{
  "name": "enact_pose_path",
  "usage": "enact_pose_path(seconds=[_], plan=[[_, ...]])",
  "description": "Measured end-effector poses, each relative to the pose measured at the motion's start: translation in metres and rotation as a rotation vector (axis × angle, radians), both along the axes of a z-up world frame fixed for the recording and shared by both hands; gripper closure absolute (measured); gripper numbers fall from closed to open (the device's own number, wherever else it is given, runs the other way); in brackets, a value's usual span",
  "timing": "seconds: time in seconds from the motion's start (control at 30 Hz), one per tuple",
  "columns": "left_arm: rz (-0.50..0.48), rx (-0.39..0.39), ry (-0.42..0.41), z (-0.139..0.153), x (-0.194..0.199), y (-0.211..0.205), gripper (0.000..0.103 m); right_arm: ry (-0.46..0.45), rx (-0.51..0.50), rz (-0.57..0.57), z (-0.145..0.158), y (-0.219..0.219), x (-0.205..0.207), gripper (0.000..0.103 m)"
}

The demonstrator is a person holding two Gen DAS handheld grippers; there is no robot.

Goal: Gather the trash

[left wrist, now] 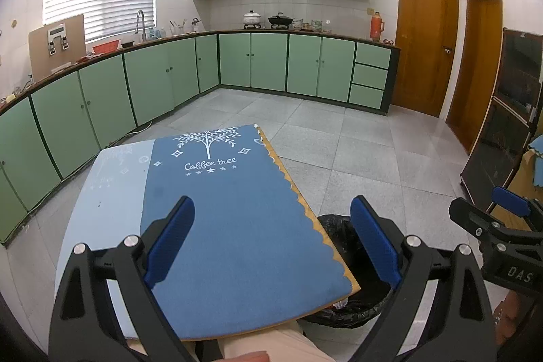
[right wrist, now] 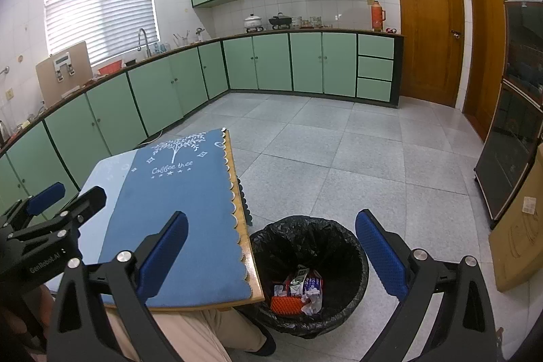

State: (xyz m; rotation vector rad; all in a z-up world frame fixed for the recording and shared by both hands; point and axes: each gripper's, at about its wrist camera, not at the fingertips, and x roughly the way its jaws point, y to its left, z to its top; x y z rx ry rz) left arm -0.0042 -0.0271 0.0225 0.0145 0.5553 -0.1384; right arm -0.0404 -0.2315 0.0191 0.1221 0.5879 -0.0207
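In a green-cabinet kitchen, the collection of trash looks close to finished. The left tool (left wrist: 271, 243) hangs over the blue-clothed surface (left wrist: 237, 226) with its blue pads spread wide and nothing between them; the right tool (right wrist: 271, 253) is likewise spread wide and empty, poised above the near edge of the surface and the bin (right wrist: 353, 246) beside it.

The bin, lined with a black bag, stands on the tiled floor (right wrist: 339, 158) just beside the corner of the surface, by the person's leg (right wrist: 190, 335) in pale trousers. Inside lies the trash (right wrist: 298, 290): an orange ridged piece, crumpled white paper and a few printed wrappers, heaped at the bottom.

The cloth, printed with a white tree and the words "Coffee tree", shows no litter on the part visible from either wrist camera; its near-left stretch is partly hidden by the tools, so a leftover scrap there cannot be ruled out. The floor around the bin also appears bare.

By these views, what remains is little: a check of the hidden part of the surface, if anything.
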Motion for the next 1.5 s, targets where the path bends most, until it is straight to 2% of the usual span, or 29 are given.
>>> enact_pose_path(seconds=[1.5], plan=[[-0.003, -0.002, 0.000, 0.0001, -0.0004, -0.0024, 0.013, -0.007, 0.000, 0.006, -0.0014, 0.0064, -0.0018, 0.006]])
